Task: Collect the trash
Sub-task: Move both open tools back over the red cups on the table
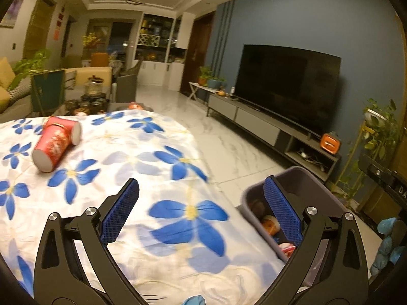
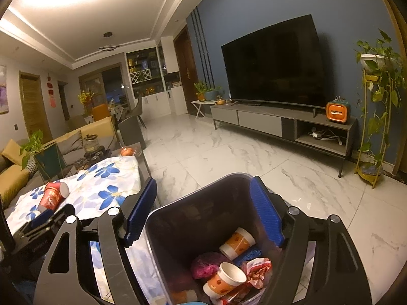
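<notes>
Left wrist camera sits low over flowered counter (image 1: 157, 178), looks forward between left tongs (image 1: 201, 208), bin (image 1: 300, 178) close at right. Right wrist camera looks down into bin (image 2: 193, 218) from right above, between right tongs (image 2: 203, 211). Both views share bin, red cups (image 1: 56, 145) (image 2: 53, 195), counter (image 2: 106, 180), TV (image 1: 287, 84) (image 2: 274, 61).
</notes>
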`<action>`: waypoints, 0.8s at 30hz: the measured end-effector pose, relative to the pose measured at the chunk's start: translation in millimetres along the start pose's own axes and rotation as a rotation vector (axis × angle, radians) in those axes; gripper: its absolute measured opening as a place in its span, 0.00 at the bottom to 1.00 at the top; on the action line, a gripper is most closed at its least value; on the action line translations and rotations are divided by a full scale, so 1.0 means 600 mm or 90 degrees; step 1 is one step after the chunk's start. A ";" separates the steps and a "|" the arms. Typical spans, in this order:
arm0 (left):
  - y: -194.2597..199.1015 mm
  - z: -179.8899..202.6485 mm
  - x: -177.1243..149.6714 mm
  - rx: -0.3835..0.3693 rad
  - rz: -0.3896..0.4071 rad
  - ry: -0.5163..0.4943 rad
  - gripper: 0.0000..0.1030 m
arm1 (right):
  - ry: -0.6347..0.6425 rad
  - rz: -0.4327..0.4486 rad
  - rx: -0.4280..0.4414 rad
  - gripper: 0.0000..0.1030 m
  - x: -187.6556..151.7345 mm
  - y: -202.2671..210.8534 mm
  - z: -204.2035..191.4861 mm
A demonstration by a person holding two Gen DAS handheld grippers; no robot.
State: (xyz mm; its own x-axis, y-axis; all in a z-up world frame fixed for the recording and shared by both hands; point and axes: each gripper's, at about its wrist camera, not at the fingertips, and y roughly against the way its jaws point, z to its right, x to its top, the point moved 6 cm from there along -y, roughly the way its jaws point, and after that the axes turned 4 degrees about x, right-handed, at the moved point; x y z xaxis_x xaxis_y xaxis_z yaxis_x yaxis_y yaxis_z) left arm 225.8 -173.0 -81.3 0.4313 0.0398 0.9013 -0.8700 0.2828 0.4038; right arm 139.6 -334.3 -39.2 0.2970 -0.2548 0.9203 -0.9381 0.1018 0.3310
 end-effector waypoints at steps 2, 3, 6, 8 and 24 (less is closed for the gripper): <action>0.008 -0.019 0.004 0.020 0.007 0.004 0.94 | 0.006 0.001 0.006 0.72 -0.001 -0.001 -0.011; 0.009 -0.025 0.003 0.027 0.008 0.005 0.94 | 0.007 0.001 0.010 0.74 -0.002 -0.002 -0.016; 0.021 -0.054 0.009 0.057 0.018 0.005 0.94 | 0.005 0.000 0.027 0.76 -0.005 -0.006 -0.035; 0.028 -0.078 0.012 0.081 0.024 0.003 0.94 | 0.004 -0.003 0.041 0.77 -0.006 -0.009 -0.052; 0.069 -0.307 0.039 0.256 0.046 0.040 0.94 | 0.027 -0.021 0.152 0.82 -0.012 -0.061 -0.230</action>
State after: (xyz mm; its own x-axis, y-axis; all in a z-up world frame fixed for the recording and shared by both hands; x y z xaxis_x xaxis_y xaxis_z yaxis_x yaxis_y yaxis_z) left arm 243.9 16.4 -72.4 0.3682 0.1077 0.9235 -0.9173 -0.1198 0.3797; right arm 196.6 -203.7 -29.1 0.3306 -0.2132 0.9194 -0.9418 -0.1373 0.3068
